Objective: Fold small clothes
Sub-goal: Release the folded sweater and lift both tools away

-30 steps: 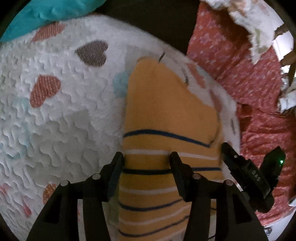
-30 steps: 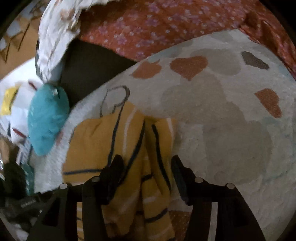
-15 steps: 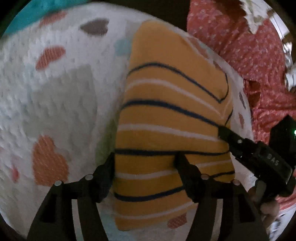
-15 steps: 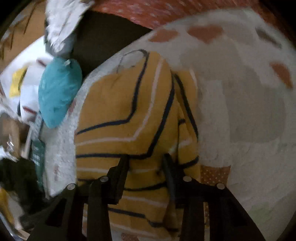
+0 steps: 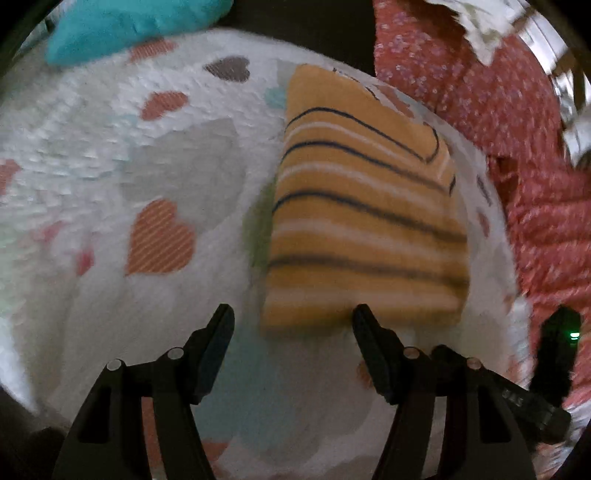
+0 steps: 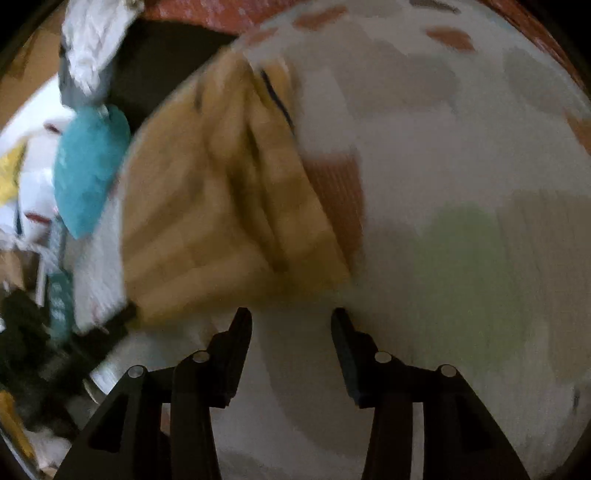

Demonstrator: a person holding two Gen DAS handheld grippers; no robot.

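Note:
A small yellow garment [image 5: 365, 218] with dark blue and white stripes lies folded flat on a white blanket [image 5: 110, 177] printed with hearts. In the left wrist view my left gripper [image 5: 291, 321] stands open just short of the garment's near edge, nothing between its fingers. In the blurred right wrist view the same garment [image 6: 229, 206] lies up and to the left of my right gripper [image 6: 291, 325]. Its jaws are opening, with only bare blanket [image 6: 461, 221] between them. The right gripper's black body [image 5: 554, 354] shows at the lower right of the left wrist view.
A teal cushion [image 5: 125, 26] lies at the blanket's far edge. Red flowered fabric [image 5: 517, 147] runs along the right side. White crumpled cloth [image 6: 96, 40] and a cluttered pile of things [image 6: 33, 221] sit beyond the blanket's left edge in the right wrist view.
Both grippers held the striped garment a second ago; they have let it go and drawn back toward me. The garment now lies flat and folded, wholly ahead of the fingertips.

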